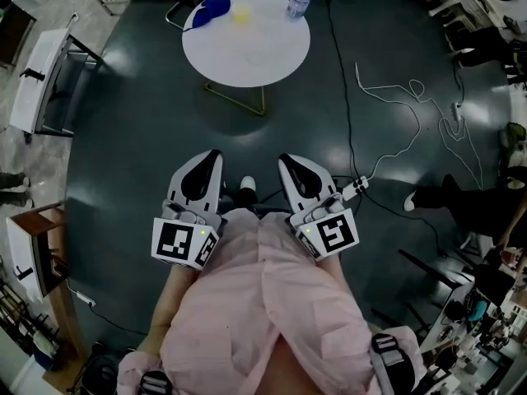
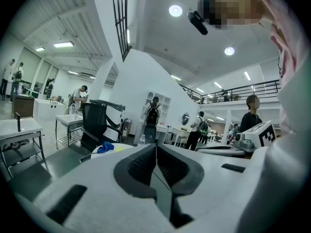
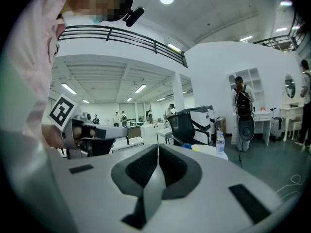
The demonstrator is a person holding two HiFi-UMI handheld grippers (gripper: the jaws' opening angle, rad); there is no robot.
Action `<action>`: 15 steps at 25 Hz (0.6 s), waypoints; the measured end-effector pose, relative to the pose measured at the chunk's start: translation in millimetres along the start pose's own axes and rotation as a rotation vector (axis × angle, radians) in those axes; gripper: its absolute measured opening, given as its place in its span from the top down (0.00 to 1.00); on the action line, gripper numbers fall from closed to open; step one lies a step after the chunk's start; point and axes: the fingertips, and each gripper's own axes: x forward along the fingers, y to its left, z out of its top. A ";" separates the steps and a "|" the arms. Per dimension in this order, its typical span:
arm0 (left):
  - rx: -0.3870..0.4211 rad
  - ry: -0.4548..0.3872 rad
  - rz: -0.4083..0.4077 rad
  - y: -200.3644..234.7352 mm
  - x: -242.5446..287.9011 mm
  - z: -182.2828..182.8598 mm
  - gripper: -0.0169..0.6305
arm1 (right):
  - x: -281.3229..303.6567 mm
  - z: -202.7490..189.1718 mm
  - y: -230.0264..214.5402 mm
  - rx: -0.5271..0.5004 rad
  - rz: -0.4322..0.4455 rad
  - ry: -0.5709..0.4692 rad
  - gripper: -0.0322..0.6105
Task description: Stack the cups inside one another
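Observation:
Far ahead stands a round white table [image 1: 247,52]. On its far side lie a blue thing [image 1: 212,6], too small to tell what it is, and a small yellow cup [image 1: 240,15]. Both grippers are held close to my body, well short of the table. My left gripper [image 1: 216,155] is shut with nothing between its jaws; the pads meet in the left gripper view [image 2: 156,147]. My right gripper [image 1: 284,160] is likewise shut and empty [image 3: 158,147]. Over the jaws the blue thing [image 2: 104,148] and the table [image 3: 209,150] show low and distant.
A clear water bottle [image 1: 298,1] stands at the table's far right edge. A white cable [image 1: 412,113] snakes over the dark floor at right, ending in a power strip [image 1: 354,189]. White desks [image 1: 41,81] line the left. A bystander's foot [image 1: 409,202] is at right.

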 end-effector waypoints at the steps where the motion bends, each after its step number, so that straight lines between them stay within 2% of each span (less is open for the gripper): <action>1: 0.002 -0.008 0.001 -2.3 0.5 0.3 0.94 | -2.8 -1.5 -1.8 -0.004 0.001 0.003 0.90; 9: 0.042 -0.035 0.060 5.1 -7.5 4.3 0.94 | -13.6 -12.5 -7.5 0.013 0.022 0.006 0.90; 15: 0.007 -0.010 0.096 36.1 -12.1 1.9 0.94 | 3.1 -19.2 -2.5 0.059 0.007 0.033 0.90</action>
